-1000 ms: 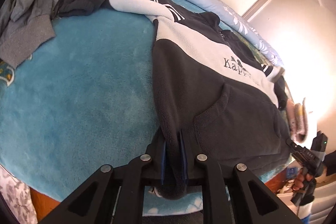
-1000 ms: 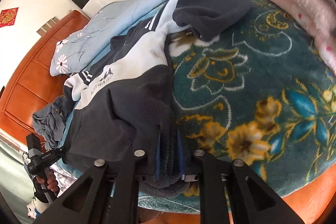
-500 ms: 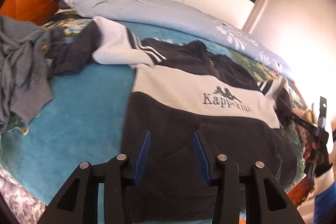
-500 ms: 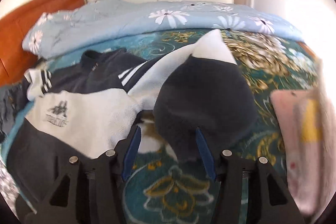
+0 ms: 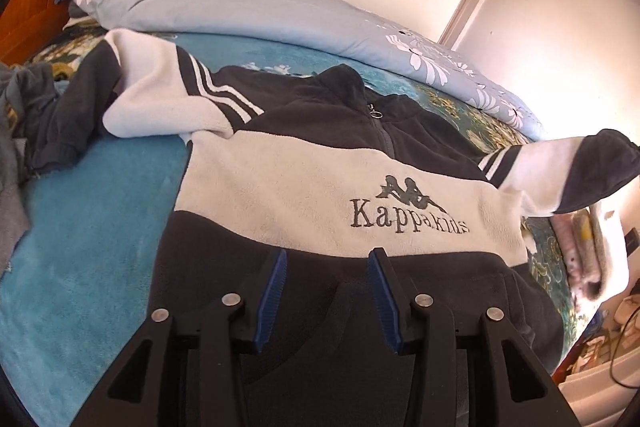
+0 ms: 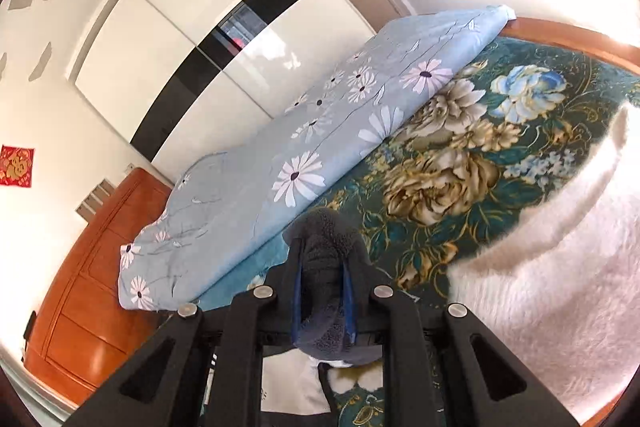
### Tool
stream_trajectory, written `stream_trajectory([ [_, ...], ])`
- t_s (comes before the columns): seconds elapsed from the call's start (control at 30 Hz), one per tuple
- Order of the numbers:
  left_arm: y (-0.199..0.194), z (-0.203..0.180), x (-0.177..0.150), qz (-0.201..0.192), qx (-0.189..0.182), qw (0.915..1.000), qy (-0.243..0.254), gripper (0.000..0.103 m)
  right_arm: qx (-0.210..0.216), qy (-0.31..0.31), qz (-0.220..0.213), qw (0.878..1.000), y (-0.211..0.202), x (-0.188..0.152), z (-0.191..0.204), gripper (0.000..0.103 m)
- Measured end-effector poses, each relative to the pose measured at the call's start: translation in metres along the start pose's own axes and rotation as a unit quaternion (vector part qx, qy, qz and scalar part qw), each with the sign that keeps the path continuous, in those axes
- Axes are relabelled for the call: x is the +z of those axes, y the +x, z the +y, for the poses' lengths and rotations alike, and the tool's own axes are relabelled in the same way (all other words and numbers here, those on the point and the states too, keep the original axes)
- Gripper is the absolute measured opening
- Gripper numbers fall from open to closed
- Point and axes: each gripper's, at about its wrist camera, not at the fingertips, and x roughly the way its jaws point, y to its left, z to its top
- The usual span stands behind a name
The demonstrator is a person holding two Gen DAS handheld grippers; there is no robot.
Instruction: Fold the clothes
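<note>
A navy and cream Kappa Kids fleece jacket (image 5: pixel 320 187) lies front up on the bed. My left gripper (image 5: pixel 326 263) is open and empty, hovering over its dark lower front. The jacket's left sleeve (image 5: pixel 160 95) lies bent on the bed at the left. The right sleeve (image 5: pixel 576 171) is lifted off the bed at the right. My right gripper (image 6: pixel 322 269) is shut on that sleeve's dark cuff (image 6: pixel 326 251), which bunches between the blue pads.
A light blue daisy quilt (image 5: pixel 248 7) (image 6: pixel 304 163) lies along the far side of the bed. Grey clothes (image 5: pixel 16 131) are heaped at the left. A teal floral blanket (image 6: pixel 480 155) covers the bed. A white fluffy item (image 6: pixel 560 267) is at the right.
Both grippers let go of the jacket's hem and opened. The left rose over the jacket front. The right moved to the right sleeve cuff, shut on it and lifted it.
</note>
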Motion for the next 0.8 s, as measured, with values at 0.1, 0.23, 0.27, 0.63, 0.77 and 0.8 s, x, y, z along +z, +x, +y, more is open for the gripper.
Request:
stream_trajectory([
  [0.1, -0.001, 0.012, 0.002, -0.002, -0.002, 0.9999, -0.014, 0.047, 0.019, 0.01, 0.019, 1.0, 0.003, 0.014, 0.039, 0.018],
  [0.23, -0.01, 0.034, 0.008, -0.016, -0.004, 0.9992, -0.037, 0.048, 0.023, -0.076, 0.069, 0.994, 0.046, -0.014, 0.14, 0.018],
  [0.27, -0.013, 0.04, 0.01, -0.021, -0.004, 0.9988, -0.043, 0.049, 0.028, -0.095, 0.085, 0.991, 0.064, -0.027, 0.165, 0.018],
  [0.63, -0.059, 0.118, 0.008, -0.055, 0.047, 0.9953, -0.065, 0.056, 0.018, -0.234, 0.265, 0.935, 0.288, -0.216, 0.33, 0.018],
  [0.77, -0.061, 0.15, -0.001, -0.046, 0.067, 0.993, -0.086, 0.056, -0.028, -0.25, 0.335, 0.908, 0.376, -0.3, 0.333, 0.018],
  [0.8, -0.061, 0.158, -0.003, -0.043, 0.073, 0.9923, -0.09, 0.056, -0.036, -0.253, 0.35, 0.901, 0.387, -0.315, 0.33, 0.018],
])
